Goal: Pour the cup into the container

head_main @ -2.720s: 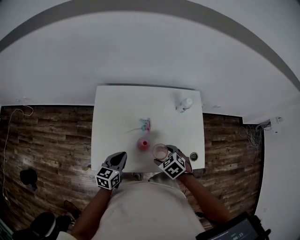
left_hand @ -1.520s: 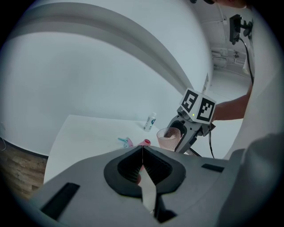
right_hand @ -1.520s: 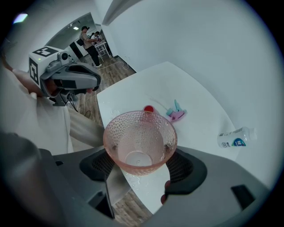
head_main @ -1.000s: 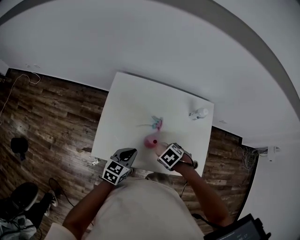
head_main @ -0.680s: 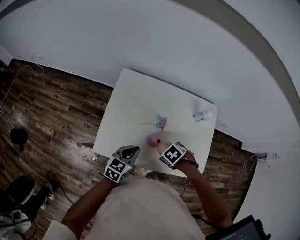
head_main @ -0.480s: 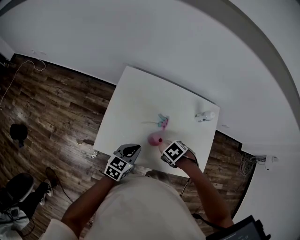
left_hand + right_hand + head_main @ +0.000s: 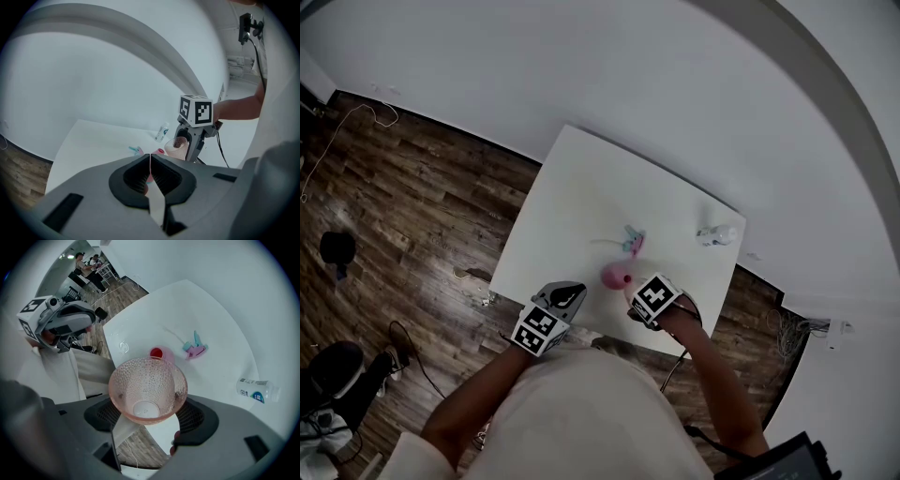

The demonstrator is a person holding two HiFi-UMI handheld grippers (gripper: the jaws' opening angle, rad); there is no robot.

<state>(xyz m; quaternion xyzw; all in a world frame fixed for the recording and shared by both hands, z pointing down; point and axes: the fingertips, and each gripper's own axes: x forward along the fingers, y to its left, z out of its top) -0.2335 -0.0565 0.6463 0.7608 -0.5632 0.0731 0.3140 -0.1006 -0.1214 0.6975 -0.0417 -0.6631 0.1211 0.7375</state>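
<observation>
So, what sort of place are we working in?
Probably an office or lab-style room: a white table against a plain white wall, on wood-plank flooring with a loose cable.

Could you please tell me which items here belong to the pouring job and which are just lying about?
Job:
pink dimpled cup, held in the right gripper
pink container

Lying about:
small bottle on its side
teal-and-pink object
</observation>
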